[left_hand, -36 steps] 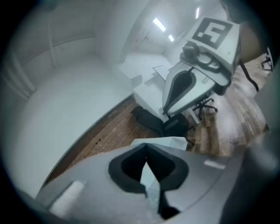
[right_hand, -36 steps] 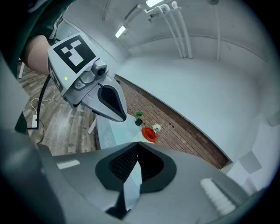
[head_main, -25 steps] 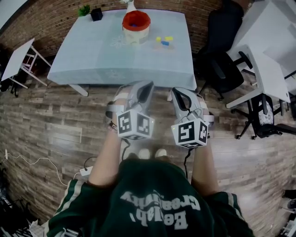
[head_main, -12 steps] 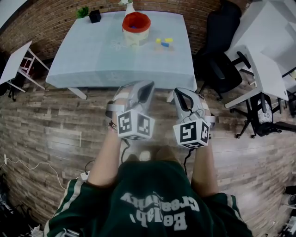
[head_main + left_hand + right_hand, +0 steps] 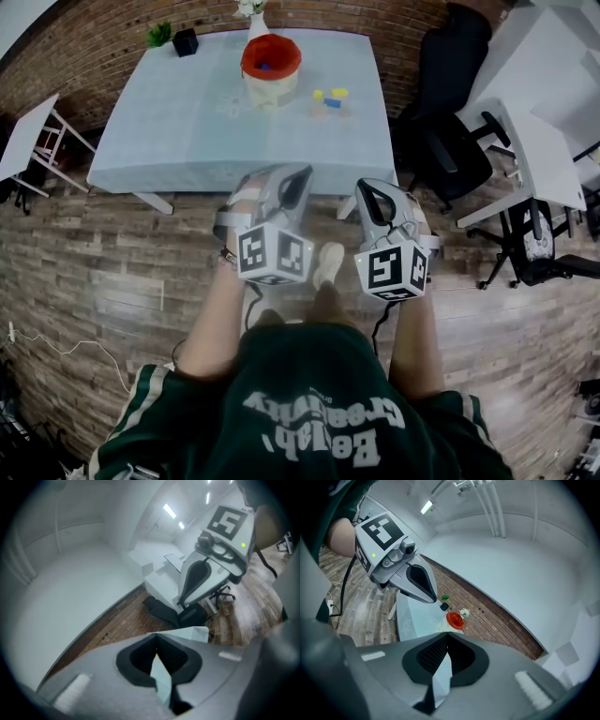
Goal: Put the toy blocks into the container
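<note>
A cream container (image 5: 271, 60) with a red rim stands on the pale blue table (image 5: 187, 131), far ahead of me. A few small toy blocks (image 5: 330, 97), yellow and blue, lie to its right. Both grippers are held side by side over the wooden floor, short of the table's near edge. My left gripper (image 5: 298, 175) is shut with nothing in it, its jaws meeting in the left gripper view (image 5: 157, 645). My right gripper (image 5: 364, 191) is shut and empty too (image 5: 447, 637). The right gripper view shows the container (image 5: 454, 619) small beyond the jaws.
A green plant (image 5: 158, 35), a black box (image 5: 185, 41) and a white vase (image 5: 251, 13) stand at the table's far edge. Black office chairs (image 5: 450, 141) and a white desk (image 5: 548, 141) are to the right, a small white table (image 5: 28, 141) to the left. My foot (image 5: 328, 262) shows between the grippers.
I have stepped toward the table: its near edge sits closer to the grippers, and one foot has swung forward between them. Both grippers stayed shut and side by side.
</note>
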{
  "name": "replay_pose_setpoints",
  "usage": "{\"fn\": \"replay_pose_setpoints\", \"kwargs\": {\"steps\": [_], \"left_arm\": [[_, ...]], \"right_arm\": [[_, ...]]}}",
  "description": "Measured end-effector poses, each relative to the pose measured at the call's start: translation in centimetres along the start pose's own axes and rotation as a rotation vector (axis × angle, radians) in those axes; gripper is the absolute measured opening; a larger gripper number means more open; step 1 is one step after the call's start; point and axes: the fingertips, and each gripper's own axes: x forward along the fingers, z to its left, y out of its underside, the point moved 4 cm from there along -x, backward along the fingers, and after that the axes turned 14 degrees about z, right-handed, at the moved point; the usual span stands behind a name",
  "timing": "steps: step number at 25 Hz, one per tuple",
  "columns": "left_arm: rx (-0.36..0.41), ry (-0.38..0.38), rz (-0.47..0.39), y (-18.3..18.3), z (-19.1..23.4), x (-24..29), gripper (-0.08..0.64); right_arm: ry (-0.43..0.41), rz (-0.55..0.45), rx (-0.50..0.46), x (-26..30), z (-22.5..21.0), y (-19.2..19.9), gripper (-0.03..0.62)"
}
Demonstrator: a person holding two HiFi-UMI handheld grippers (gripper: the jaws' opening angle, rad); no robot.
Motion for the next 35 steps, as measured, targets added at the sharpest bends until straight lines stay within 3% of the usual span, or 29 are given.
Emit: {"fn": "replay_pose_setpoints", "kwargs": {"steps": [7,21,35], "left_arm": [[-0.001,-0.013,0.025,-0.7,3.7,8.4,0.003],[-0.029,-0.048,0.107,-3.9,12.0,28.8,0.003],[-0.014,-0.010,0.182,-3.4,14.0,36.4,0.003]], "right_arm": [[-0.026,-0.018,-0.021,8.0,-5.2,0.5,0.006],[-0.075,-0.080,-0.081,25.9,-20.2,2.2,0.006],[-0.135,-0.122,-0.044,33.5,-23.6,3.0,0.006]]}}
